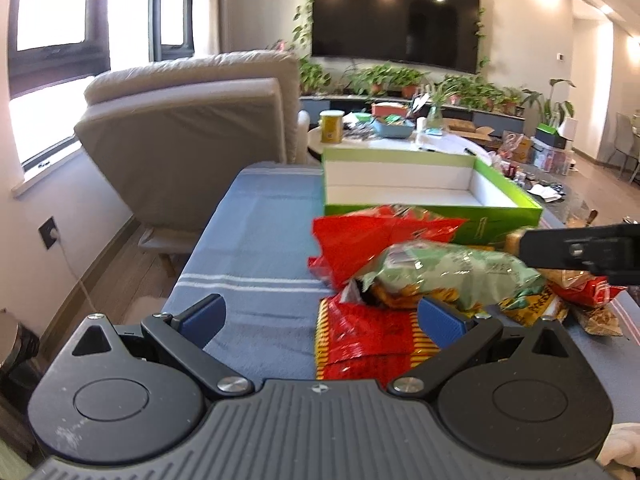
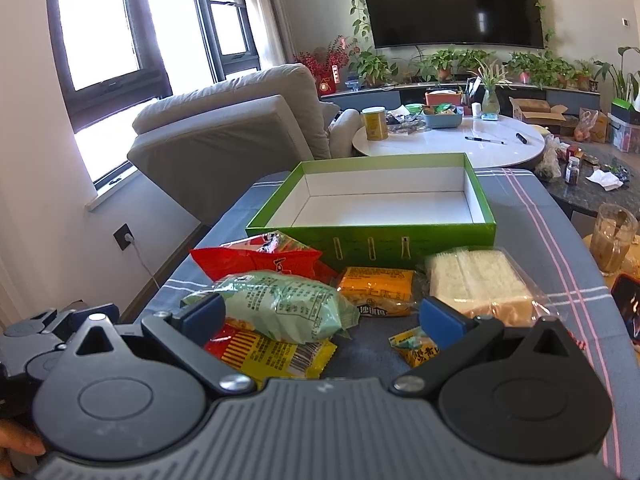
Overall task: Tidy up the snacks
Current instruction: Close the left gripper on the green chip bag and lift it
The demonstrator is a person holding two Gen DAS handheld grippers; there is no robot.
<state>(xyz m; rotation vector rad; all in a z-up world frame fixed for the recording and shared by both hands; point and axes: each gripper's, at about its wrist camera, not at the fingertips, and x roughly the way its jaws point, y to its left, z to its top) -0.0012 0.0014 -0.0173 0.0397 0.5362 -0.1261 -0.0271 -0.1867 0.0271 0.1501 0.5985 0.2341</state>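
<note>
A pile of snack packets lies on the blue striped cloth in front of an empty green box [image 2: 372,240] with a white inside [image 1: 496,216]. My left gripper [image 1: 322,314] is open, hovering at the near left of the pile over a red and yellow packet [image 1: 360,344]. A pale green bag [image 1: 452,276] rests on top of the pile, with a red bag [image 1: 368,240] behind it. My right gripper [image 2: 320,314] is open above the pale green bag [image 2: 280,304], an orange packet [image 2: 376,288], a small yellow packet [image 2: 416,348] and a clear pack of pale wafers [image 2: 480,280]. Nothing is held.
A beige recliner [image 2: 232,128] stands left beyond the table. A white round table [image 2: 448,140] with a yellow can, a blue bowl and pens sits behind the box. A glass jar [image 2: 614,236] and a phone [image 2: 628,308] lie at the right edge.
</note>
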